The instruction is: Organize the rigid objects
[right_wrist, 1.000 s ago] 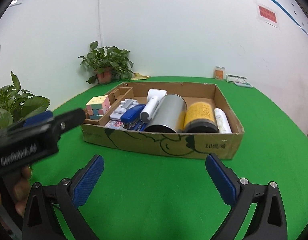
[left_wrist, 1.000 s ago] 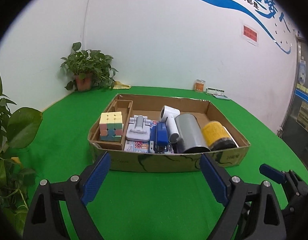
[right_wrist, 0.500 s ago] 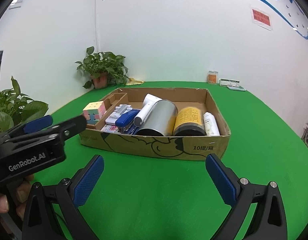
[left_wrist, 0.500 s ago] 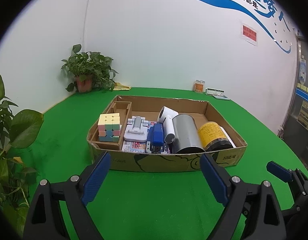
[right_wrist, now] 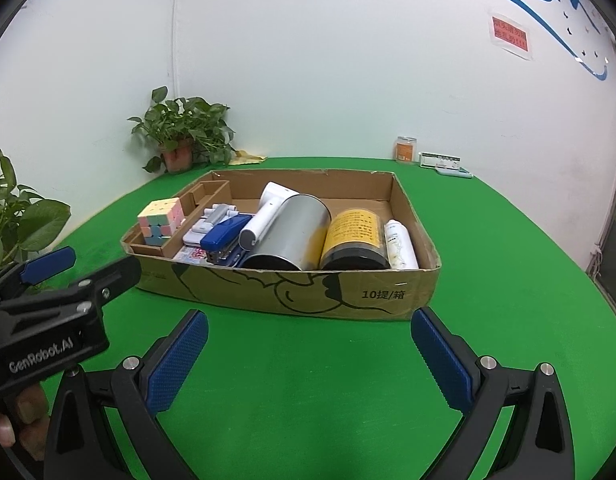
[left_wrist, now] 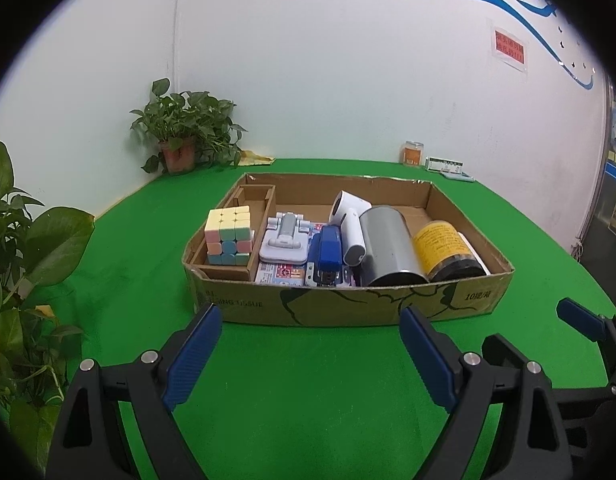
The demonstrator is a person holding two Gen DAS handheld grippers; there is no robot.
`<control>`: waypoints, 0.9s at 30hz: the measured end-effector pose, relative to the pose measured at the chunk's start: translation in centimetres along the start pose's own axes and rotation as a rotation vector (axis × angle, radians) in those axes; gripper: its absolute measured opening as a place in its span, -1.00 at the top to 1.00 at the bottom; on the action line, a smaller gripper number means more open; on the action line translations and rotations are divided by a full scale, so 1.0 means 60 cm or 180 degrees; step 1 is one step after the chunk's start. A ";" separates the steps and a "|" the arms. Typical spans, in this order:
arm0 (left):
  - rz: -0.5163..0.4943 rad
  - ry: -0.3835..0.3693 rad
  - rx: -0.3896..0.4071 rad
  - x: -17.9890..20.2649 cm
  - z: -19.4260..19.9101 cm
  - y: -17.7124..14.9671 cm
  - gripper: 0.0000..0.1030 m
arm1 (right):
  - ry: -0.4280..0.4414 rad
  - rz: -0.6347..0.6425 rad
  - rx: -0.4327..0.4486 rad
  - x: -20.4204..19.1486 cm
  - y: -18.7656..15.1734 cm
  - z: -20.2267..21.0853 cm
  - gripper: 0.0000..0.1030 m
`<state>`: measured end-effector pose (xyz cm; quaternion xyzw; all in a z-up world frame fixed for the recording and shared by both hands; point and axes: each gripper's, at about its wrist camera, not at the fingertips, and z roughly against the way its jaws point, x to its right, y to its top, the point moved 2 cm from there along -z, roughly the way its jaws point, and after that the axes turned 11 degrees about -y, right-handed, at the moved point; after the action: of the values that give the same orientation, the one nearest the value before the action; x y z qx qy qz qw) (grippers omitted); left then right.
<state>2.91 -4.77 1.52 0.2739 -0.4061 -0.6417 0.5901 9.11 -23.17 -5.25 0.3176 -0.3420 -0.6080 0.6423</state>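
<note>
A shallow cardboard box [left_wrist: 348,304] [right_wrist: 291,292] sits on the green table. It holds a pastel cube [left_wrist: 228,236] [right_wrist: 161,221] in its left compartment, a grey clip stand [left_wrist: 285,240], a blue stapler [left_wrist: 328,250] [right_wrist: 223,234], a white handheld device [left_wrist: 350,222] [right_wrist: 267,210], a grey metal can [left_wrist: 390,246] [right_wrist: 291,234], a yellow-labelled jar [left_wrist: 444,250] [right_wrist: 356,240] and a white bottle [right_wrist: 400,244]. My left gripper [left_wrist: 311,354] and right gripper [right_wrist: 308,356] are open and empty, side by side in front of the box.
A potted plant [left_wrist: 179,136] stands at the back left corner. Leafy plants [left_wrist: 23,264] crowd the left table edge. An orange jar [left_wrist: 412,153] and a small flat box [left_wrist: 446,166] sit by the back wall. The left gripper [right_wrist: 47,308] shows at the right view's left.
Both grippers have drawn back from the box, which looks smaller and farther now. Both stay open and empty. The objects in the box have not moved.
</note>
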 end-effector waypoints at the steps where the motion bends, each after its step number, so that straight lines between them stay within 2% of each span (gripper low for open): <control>1: -0.0004 -0.0002 -0.0027 0.001 -0.001 -0.002 -0.76 | -0.0014 0.0012 -0.0011 -0.002 -0.001 -0.002 -0.98; 9: 0.0012 -0.0029 -0.0238 0.006 -0.018 -0.011 -0.76 | -0.0103 0.0147 -0.0086 -0.010 -0.011 -0.009 -0.98; 13: 0.0036 -0.0018 -0.0270 0.007 -0.019 -0.017 -0.76 | -0.0150 0.0169 -0.0159 -0.005 -0.014 -0.015 -0.98; 27: 0.0078 0.0093 -0.0372 0.003 -0.023 -0.024 -0.76 | -0.0206 0.0171 -0.0143 0.005 -0.016 -0.009 -0.98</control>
<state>3.26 -5.24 -0.38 0.2433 -0.3627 -0.6530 0.6187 9.03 -23.50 -6.32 0.2741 -0.3573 -0.6079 0.6540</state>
